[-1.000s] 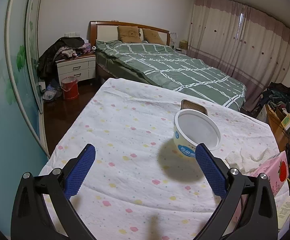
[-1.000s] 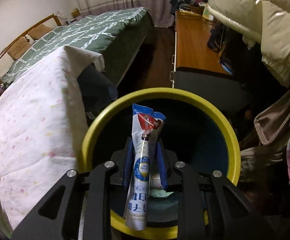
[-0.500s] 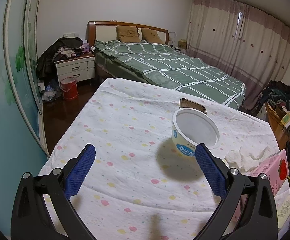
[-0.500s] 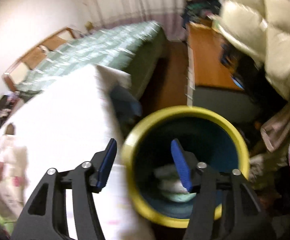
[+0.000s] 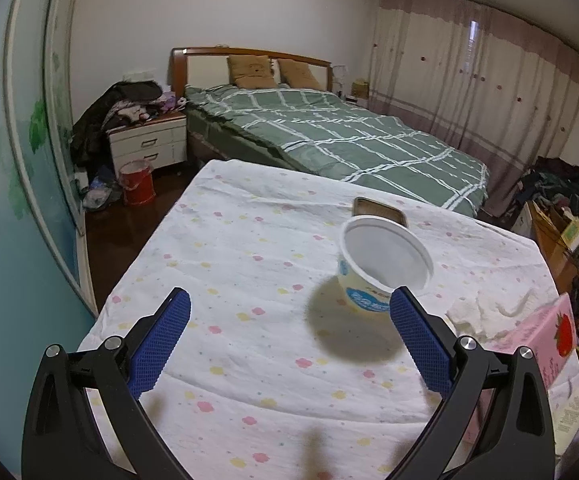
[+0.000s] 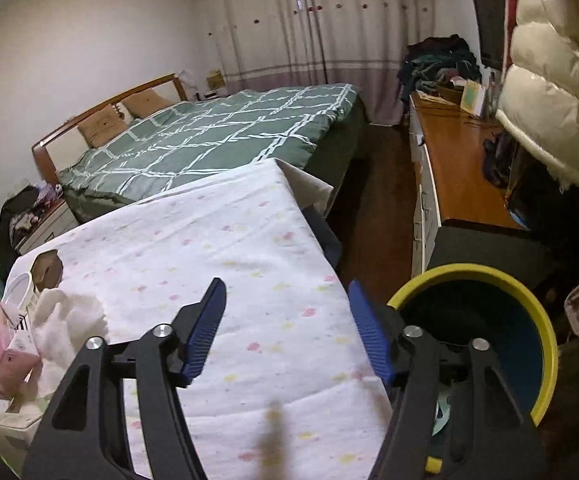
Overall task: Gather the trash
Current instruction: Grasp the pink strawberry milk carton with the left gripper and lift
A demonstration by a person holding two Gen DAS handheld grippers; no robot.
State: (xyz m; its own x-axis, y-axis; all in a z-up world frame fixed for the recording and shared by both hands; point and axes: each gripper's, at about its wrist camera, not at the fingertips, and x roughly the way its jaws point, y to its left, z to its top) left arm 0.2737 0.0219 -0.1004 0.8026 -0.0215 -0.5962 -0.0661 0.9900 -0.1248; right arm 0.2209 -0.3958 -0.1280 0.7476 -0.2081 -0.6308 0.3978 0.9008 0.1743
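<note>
My right gripper (image 6: pixel 287 318) jaws just opened, empty, over bench (image 6: pixel 225 240); bin (image 6: pixel 545 344) at 3 o'clock. Left gripper (image 5: pixel 289 330) wide, empty; cup (image 5: pixel 381 264) at 1 o'clock.

Both views are evenly lit by soft indoor light from overhead, a little dim and cool in tone. The yogurt cup (image 5: pixel 383 264) casts a round, soft-edged shadow on the floral tablecloth (image 5: pixel 249 264). Fisheye distortion bows the walls and curtains (image 6: pixel 289 24), with black vignetting in the corners. Both pictures are sharp, without motion blur. The bin (image 6: pixel 537 312) interior is lost in deep shadow.
</note>
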